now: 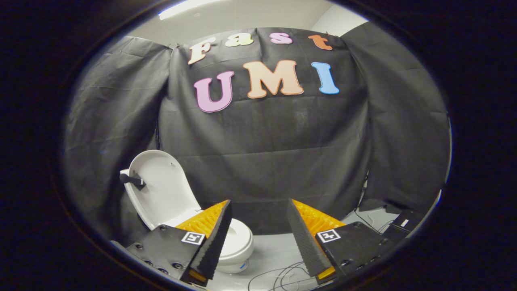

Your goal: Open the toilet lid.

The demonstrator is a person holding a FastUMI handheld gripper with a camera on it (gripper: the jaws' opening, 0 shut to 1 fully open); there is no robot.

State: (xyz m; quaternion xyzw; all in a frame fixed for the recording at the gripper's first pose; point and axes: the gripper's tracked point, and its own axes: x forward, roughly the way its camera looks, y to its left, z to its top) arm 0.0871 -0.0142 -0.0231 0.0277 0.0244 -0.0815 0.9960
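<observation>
White toilet lid stands raised beyond the left finger, above the seat. Gripper spread apart, empty. Judgement: lid looks open; pull back clear of it, avoiding floor cables.

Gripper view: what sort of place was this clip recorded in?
Probably a staged recording booth, not a real bathroom: a small white toilet with its white oval lid raised stands before draped black cloth walls, loose cables on the pale floor. The claw is open, empty.

Raised toilet lid blocks left; floor ahead lies free.
</observation>
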